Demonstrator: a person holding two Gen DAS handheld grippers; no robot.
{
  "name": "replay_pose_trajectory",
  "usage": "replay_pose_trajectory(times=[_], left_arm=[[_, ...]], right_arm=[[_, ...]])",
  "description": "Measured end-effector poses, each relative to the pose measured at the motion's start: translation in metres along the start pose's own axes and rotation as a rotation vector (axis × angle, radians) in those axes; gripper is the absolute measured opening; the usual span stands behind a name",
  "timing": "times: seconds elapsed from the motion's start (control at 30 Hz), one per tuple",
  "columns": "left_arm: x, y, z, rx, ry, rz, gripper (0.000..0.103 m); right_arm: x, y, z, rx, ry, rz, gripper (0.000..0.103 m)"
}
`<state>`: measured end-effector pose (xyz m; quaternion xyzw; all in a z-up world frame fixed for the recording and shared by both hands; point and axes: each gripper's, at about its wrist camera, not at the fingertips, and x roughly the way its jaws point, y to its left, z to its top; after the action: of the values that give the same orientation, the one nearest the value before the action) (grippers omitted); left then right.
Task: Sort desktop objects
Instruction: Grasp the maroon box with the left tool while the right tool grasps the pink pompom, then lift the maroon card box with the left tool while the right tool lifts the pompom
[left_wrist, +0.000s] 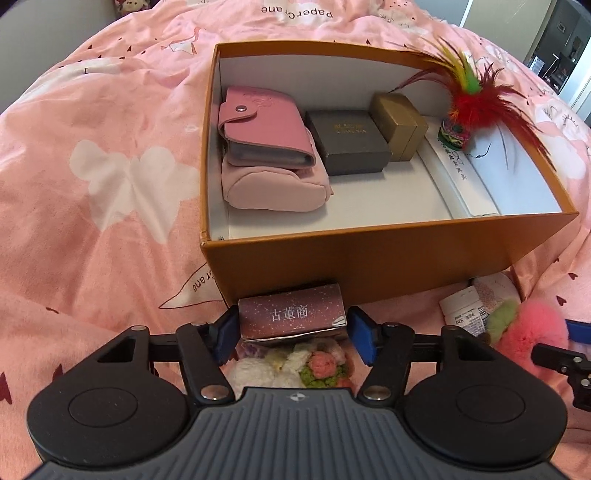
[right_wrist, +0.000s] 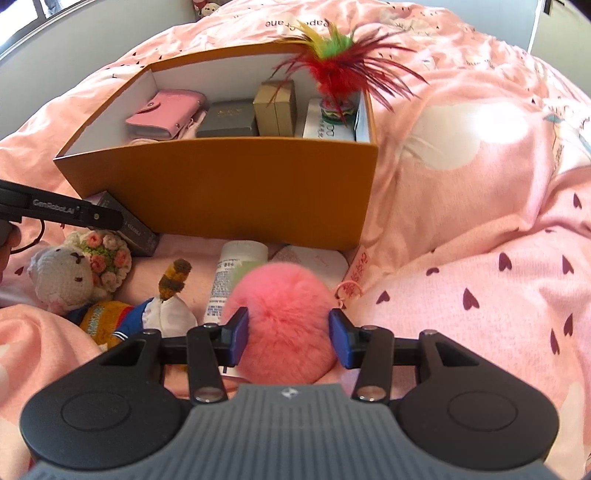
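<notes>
My left gripper (left_wrist: 293, 332) points down at the bed, just in front of the orange cardboard box (left_wrist: 388, 236). Its blue pads sit against both ends of a small purple box with white characters (left_wrist: 291, 314), which lies on the bedding. In the right wrist view, my right gripper (right_wrist: 286, 332) stands open astride a fluffy pink pompom (right_wrist: 284, 295). The fur brushes its pads and the ball is not squeezed. The pompom (left_wrist: 532, 332) also shows at the right of the left wrist view. One arm of the left gripper (right_wrist: 74, 214) reaches in at the left.
The orange box (right_wrist: 221, 192) holds a pink wallet (left_wrist: 266, 129) on a pink pouch (left_wrist: 273, 184), a dark grey box (left_wrist: 347, 142), a gold box (left_wrist: 399, 122), a feather toy (left_wrist: 469, 99) and white papers. On the pink bedding lie a crochet bear (right_wrist: 70, 273), a small doll (right_wrist: 147, 310) and a white tube (right_wrist: 229, 273).
</notes>
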<state>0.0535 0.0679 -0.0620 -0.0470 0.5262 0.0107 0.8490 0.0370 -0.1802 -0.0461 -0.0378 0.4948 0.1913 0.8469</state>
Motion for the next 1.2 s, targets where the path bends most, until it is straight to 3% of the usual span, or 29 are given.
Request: replay_pose_trajectory(times=[0.2,0.43,0.67,0.77,0.87,0.93,1.2], left_arm=[[-0.023,-0.008,-0.005,0.029,-0.065,-0.013,0.071],[-0.061,-0.018,-0.004,0.069,-0.127,-0.088,0.07],[-0.078,-0.041,-0.007,0.213,-0.031,-0.185,0.07],[-0.072,-0.053,-0.011,0.266,0.003,-0.205,0.071],[-0.052,-0.063,-0.012,0.301,0.053,-0.148,0.071],[-0.044,-0.065,-0.011,0.303,0.055,-0.151,0.071],[-0.032,-0.088,-0.009,0.384,-0.084,-0.161,0.071]], right_arm=[[0.012,-0.005,-0.002,0.023,0.044,0.019,0.059],[0.025,-0.003,-0.002,0.014,0.074,0.021,0.064],[0.026,-0.004,-0.003,0.025,0.072,0.017,0.056],[0.026,-0.005,-0.003,0.027,0.072,0.016,0.055],[0.026,-0.005,-0.003,0.028,0.071,0.016,0.055],[0.026,-0.006,-0.003,0.034,0.07,0.019,0.055],[0.027,-0.007,-0.003,0.04,0.068,0.022,0.055]])
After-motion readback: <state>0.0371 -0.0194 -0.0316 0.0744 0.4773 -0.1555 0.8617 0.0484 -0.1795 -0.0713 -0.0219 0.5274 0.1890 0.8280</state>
